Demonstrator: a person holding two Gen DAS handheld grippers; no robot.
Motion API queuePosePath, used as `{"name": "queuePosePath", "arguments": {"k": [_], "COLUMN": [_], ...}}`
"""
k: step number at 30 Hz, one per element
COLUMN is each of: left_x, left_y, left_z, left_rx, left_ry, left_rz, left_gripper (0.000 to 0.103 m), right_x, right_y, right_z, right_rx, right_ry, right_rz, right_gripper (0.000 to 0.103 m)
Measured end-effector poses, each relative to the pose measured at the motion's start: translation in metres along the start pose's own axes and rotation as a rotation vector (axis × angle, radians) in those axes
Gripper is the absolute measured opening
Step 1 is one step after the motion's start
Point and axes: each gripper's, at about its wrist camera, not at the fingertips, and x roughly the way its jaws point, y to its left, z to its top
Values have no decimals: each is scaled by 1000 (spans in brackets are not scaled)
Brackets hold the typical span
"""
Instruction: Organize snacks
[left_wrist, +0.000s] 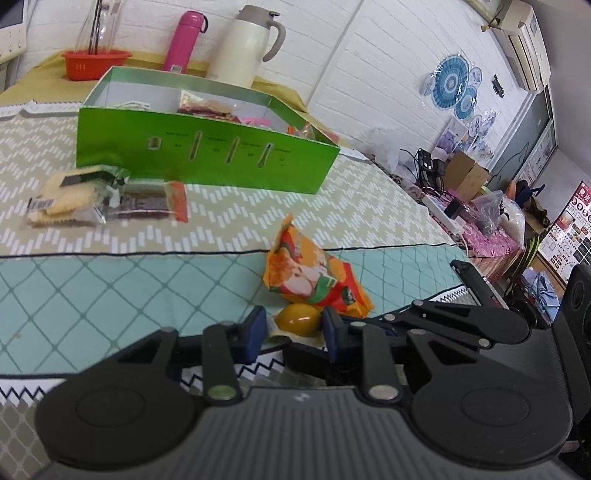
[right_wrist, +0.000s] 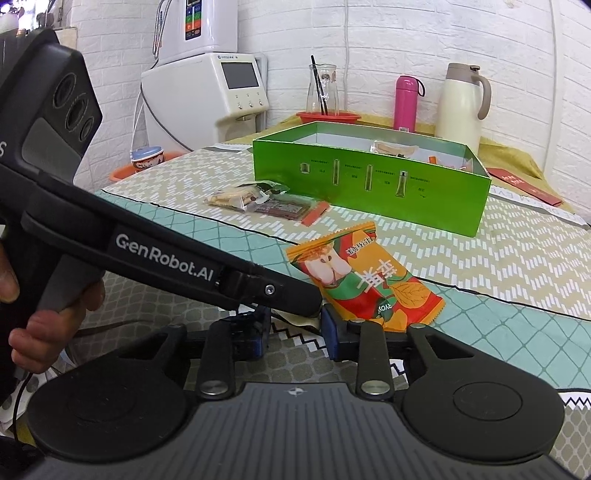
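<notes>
A green open box holding several snacks stands at the far side of the table; it also shows in the right wrist view. My left gripper has its blue pads on either side of a yellow wrapped jelly snack near the table's front edge. An orange apple snack pack lies just beyond it, and shows in the right wrist view. A cracker pack and a dark bar pack lie in front of the box. My right gripper is open and empty, behind the left gripper's body.
A red basket, pink bottle and cream thermos stand behind the box. A water dispenser stands at the far left. The table edge drops off to clutter on the right.
</notes>
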Motion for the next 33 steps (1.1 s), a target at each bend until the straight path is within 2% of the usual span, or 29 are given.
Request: {"name": "queuePosePath", "arguments": {"k": [8, 14, 21, 33], "left_x": [-31, -27, 0, 46], "left_y": [-17, -10, 21, 50], "left_z": [24, 68, 114, 157], "left_rx": [75, 107, 60, 1], "left_ry": [-113, -183, -190, -171], "left_rz": [11, 46, 61, 71], "left_gripper": [26, 26, 25, 25], "right_x": [-20, 2, 46, 91], "right_y": [2, -12, -37, -63], "right_z": [26, 62, 93, 113], "right_rx": [-66, -89, -37, 28], "right_ry": [-111, -192, -222, -216], "right_rz": [-4, -23, -25, -68], "right_gripper": [53, 53, 53, 53]}}
